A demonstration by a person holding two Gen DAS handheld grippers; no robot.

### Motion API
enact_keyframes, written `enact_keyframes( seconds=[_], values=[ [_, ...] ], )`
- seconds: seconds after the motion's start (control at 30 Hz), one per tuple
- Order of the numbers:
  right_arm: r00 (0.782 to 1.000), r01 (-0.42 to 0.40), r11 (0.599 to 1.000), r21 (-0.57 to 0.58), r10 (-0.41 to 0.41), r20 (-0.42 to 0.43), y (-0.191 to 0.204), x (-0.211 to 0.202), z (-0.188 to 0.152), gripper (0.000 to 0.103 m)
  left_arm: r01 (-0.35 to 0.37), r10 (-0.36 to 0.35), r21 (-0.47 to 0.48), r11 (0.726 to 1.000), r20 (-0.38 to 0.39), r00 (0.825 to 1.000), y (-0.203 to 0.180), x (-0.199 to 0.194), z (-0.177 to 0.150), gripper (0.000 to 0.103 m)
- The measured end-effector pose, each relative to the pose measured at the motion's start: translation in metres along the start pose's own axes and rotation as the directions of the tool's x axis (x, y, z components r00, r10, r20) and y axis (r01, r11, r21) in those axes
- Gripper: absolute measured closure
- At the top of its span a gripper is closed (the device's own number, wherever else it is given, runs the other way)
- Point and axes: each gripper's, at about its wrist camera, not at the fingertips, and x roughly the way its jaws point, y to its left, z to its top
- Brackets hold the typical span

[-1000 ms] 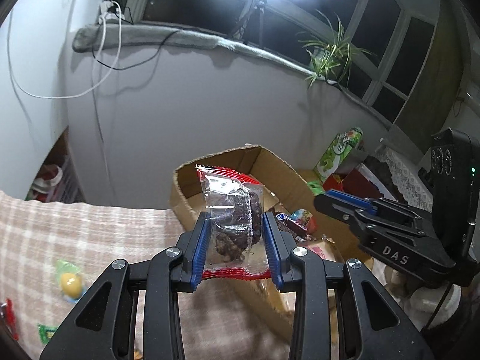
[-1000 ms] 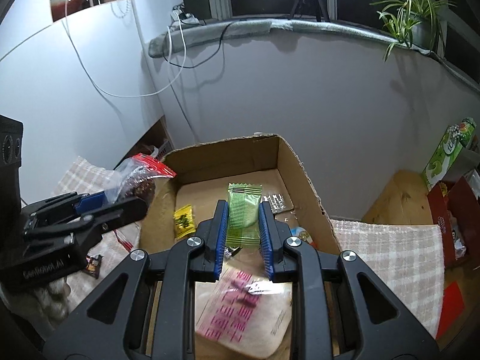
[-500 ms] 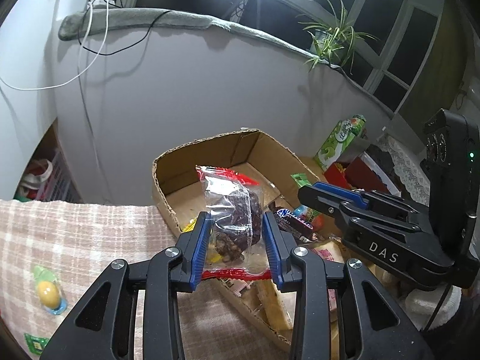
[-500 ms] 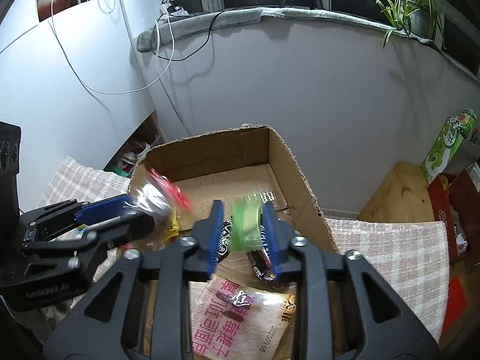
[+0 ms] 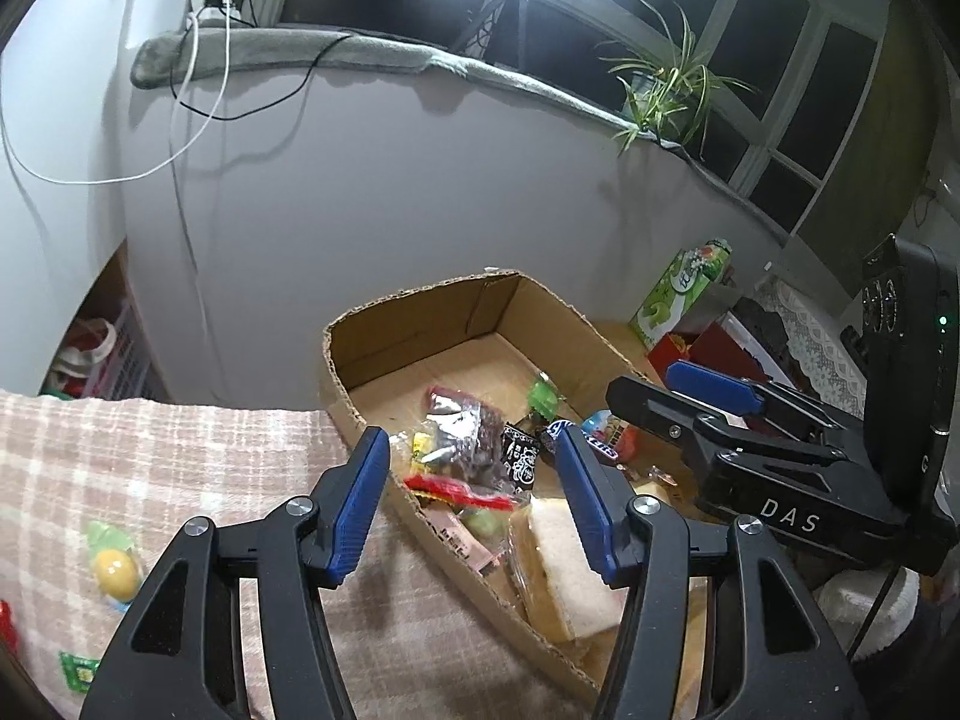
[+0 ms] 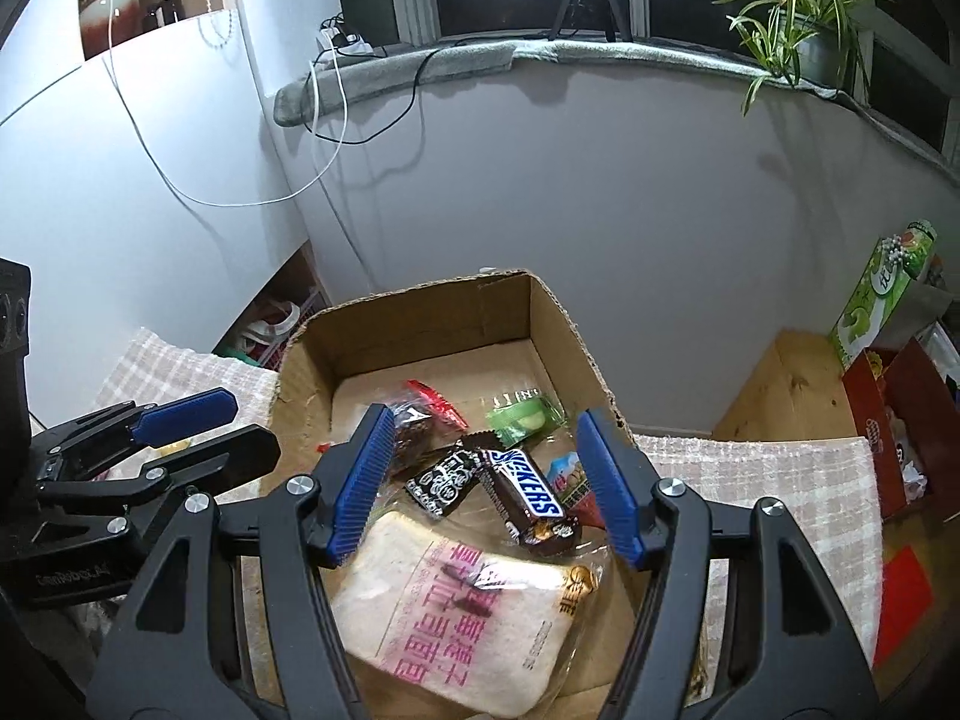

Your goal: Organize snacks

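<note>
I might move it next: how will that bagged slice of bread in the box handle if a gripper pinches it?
The bread looks soft and thick, so it would probably squash. Its clear wrapper is glossy and loose, so likely slippery. Probably light for its size.

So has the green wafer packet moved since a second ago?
Yes. The green wafer packet left the right gripper, whose jaws just opened, and now lies on the cardboard box floor.

open-topped cardboard box point(image 6: 558, 330), far half bare, snacks point(image 6: 522, 486) nearer
</note>
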Motion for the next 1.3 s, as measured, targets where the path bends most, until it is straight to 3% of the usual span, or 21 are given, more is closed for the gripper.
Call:
enact_keyframes(
  seconds=[0.5, 0.87, 1.0, 1.13, 1.3],
  values=[
    [0.997, -0.059, 0.997, -0.045, 0.062, 0.056, 0.055, -0.063, -0.023, 0.037, -0.016, 0.019, -0.037, 0.999, 0.100, 0.995, 0.014, -0.082, -0.018, 0.046],
    [0.984, -0.173, 0.977, -0.127, 0.178, 0.027, 0.120, -0.083, -0.057, 0.036, -0.103, 0.126, -0.143, 0.984, 0.166, 0.978, 0.078, -0.161, -0.055, 0.046],
    [0.979, -0.202, 0.965, -0.170, 0.204, -0.005, 0.148, -0.076, -0.072, 0.022, -0.145, 0.175, -0.179, 0.973, 0.168, 0.970, 0.104, -0.184, -0.072, 0.046],
    [0.978, -0.209, 0.961, -0.181, 0.206, -0.033, 0.168, -0.062, -0.084, 0.015, -0.199, 0.235, -0.221, 0.955, 0.152, 0.960, 0.133, -0.197, -0.089, 0.046],
    [0.981, -0.192, 0.965, -0.179, 0.185, -0.056, 0.187, -0.036, -0.097, 0.013, -0.246, 0.288, -0.274, 0.930, 0.122, 0.950, 0.164, -0.203, -0.109, 0.036]
  ],
)
